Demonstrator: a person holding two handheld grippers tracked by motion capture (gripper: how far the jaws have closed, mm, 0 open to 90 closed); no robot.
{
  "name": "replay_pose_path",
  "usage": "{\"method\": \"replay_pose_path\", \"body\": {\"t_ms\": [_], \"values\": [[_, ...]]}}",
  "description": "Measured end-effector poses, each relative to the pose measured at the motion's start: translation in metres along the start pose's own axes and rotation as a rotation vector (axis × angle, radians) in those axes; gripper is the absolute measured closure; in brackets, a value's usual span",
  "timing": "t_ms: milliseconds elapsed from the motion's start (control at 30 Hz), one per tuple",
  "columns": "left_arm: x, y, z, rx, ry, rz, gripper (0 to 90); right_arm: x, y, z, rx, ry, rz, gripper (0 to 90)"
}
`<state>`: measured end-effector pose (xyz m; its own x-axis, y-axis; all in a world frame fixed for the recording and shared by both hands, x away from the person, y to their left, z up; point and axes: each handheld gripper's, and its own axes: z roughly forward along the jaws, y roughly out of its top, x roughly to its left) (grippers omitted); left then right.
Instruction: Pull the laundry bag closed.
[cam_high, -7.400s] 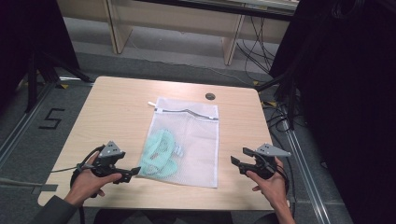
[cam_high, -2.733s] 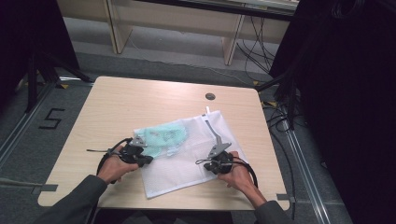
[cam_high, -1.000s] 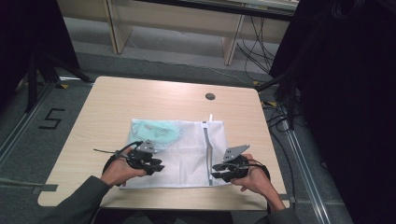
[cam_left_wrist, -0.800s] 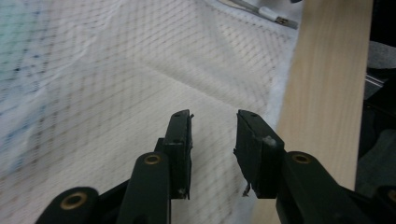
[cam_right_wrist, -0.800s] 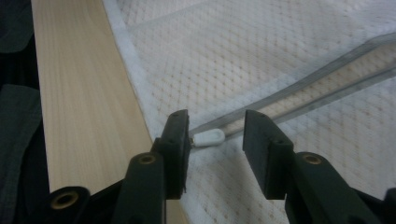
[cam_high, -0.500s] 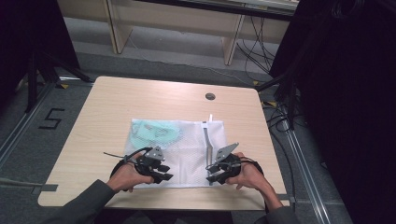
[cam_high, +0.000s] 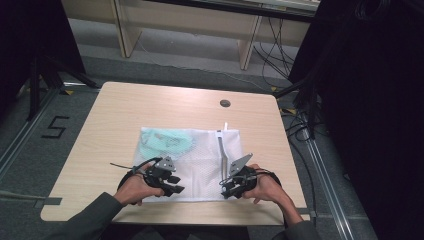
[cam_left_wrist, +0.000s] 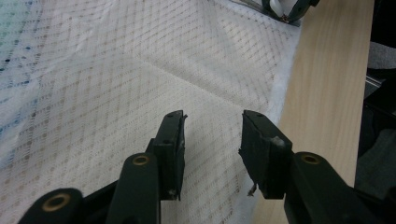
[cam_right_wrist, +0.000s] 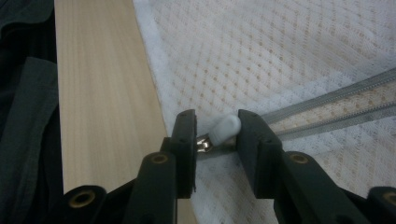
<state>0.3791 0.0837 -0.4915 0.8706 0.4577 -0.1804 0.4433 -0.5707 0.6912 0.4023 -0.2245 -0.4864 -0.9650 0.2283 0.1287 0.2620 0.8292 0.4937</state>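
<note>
A white mesh laundry bag (cam_high: 192, 160) lies flat in the lower middle of the high view, on the wooden table (cam_high: 120, 110), with a pale green garment (cam_high: 165, 142) inside its upper left part. Both forearms enter from the bottom edge. The left gripper (cam_left_wrist: 212, 140) hovers low over the mesh near the bag's bottom edge, jaws apart and empty. The right gripper (cam_right_wrist: 217, 133) has its jaws closed on the white zipper pull (cam_right_wrist: 224, 128) at the lower end of the grey zipper (cam_high: 222, 150).
</note>
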Motion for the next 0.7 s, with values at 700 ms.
{"method": "replay_pose_path", "body": {"t_ms": [700], "values": [[-0.0014, -0.0003, 0.002, 0.007, 0.001, -0.012, 55.9, 0.0039, 0.0031, -0.0047, 0.035, 0.005, -0.037, 86.5]]}}
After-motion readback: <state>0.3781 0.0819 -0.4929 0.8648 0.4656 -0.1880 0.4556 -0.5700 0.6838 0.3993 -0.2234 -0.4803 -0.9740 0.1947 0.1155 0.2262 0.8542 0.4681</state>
